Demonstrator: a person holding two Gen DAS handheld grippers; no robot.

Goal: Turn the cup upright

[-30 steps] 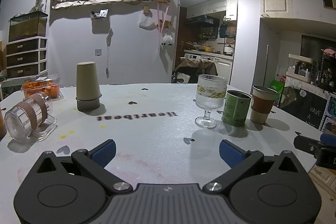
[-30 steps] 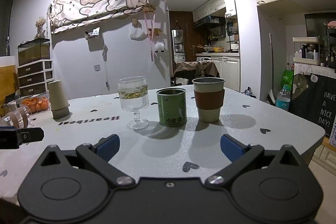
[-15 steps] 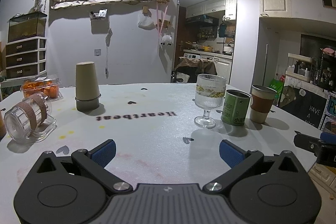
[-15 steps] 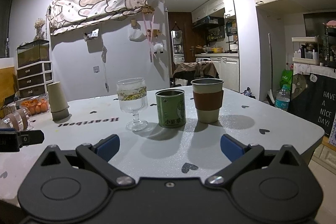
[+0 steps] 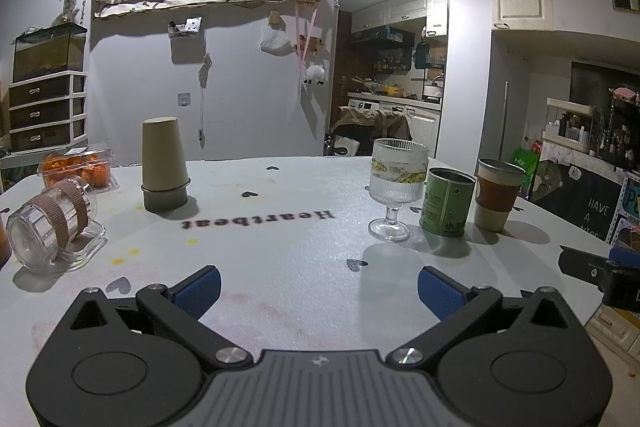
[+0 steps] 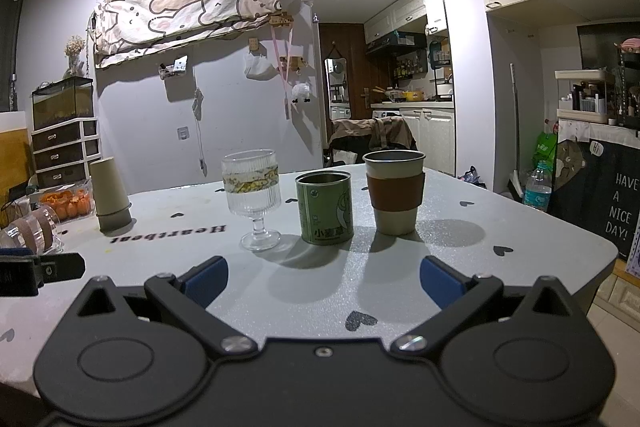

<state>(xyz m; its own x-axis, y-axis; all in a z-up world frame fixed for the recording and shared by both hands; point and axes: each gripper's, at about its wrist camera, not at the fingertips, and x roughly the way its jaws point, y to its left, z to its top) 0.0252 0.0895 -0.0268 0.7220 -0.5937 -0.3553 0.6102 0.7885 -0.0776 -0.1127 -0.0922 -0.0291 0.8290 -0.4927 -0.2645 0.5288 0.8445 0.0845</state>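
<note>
The left gripper (image 5: 318, 289) hangs low over the near part of the desk (image 5: 288, 267) with its blue-padded fingers spread wide and nothing between them; the right gripper (image 6: 322, 285) is likewise spread and empty, off to its right, its tip just showing at the edge of the left wrist view. Outward from the left gripper, ahead and to its left, a tan cup (image 5: 163, 165) stands mouth-down on the desk, its narrow base up and its wide dark rim flat on the surface, so its long axis is vertical. It is well apart from both grippers, but clearly nearer the left one; from the right wrist view it sits far off to the left (image 6: 109, 195), beyond the stemmed glass (image 6: 254, 205). Nearer the left gripper's left side, a clear ribbed cup with brown bands (image 5: 50, 223) lies on its side, its axis level and its mouth toward the camera. Which of these two the task means I cannot tell; neither stands upright. In front of the right gripper, the stemmed glass, a green tin (image 6: 325, 207) and a sleeved cup (image 6: 395, 191) stand in a row, mouths up. Either cup would call for the left gripper to reach leftward.
</note>
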